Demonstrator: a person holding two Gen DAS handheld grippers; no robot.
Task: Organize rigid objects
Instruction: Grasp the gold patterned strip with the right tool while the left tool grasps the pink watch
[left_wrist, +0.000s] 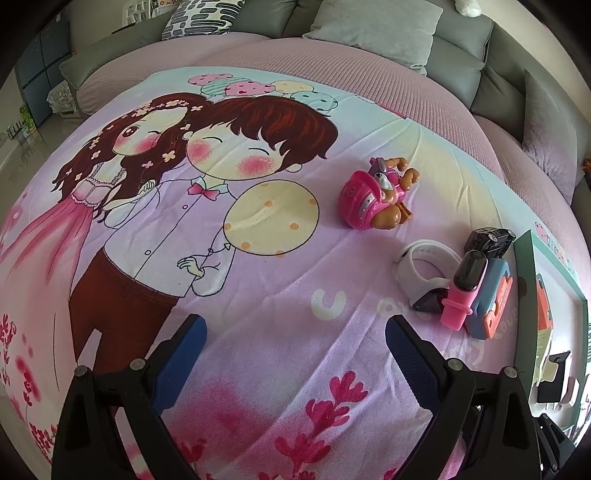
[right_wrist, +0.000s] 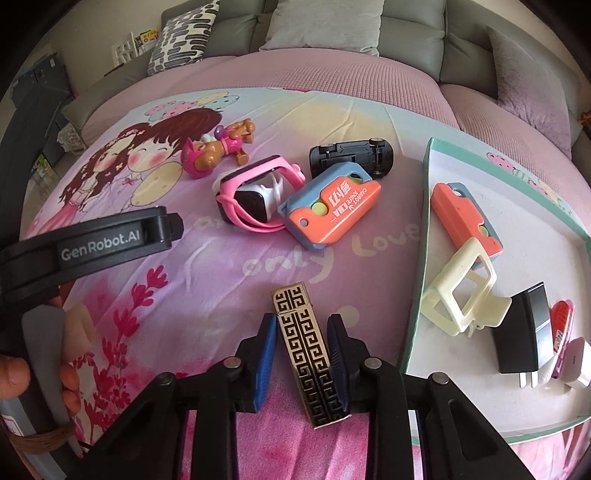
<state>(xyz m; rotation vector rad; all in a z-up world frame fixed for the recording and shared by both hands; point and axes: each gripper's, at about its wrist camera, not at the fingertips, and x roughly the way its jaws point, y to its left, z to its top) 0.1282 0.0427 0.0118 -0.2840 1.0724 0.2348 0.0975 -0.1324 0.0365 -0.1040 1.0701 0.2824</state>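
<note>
Now right hand-held gripper (right_wrist: 303, 354) straddles patterned bar (right_wrist: 308, 354), tray (right_wrist: 417, 280) edge near.

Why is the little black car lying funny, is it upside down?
Yes, upside down. The black toy car lies on the blanket with its flat underside and wheels facing up, just behind the orange and blue toy knife.

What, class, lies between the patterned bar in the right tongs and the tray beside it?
Nothing visible. The patterned bar sits between the right tongs, and only bare blanket separates it from the tray, whose near floor looks free.
</note>
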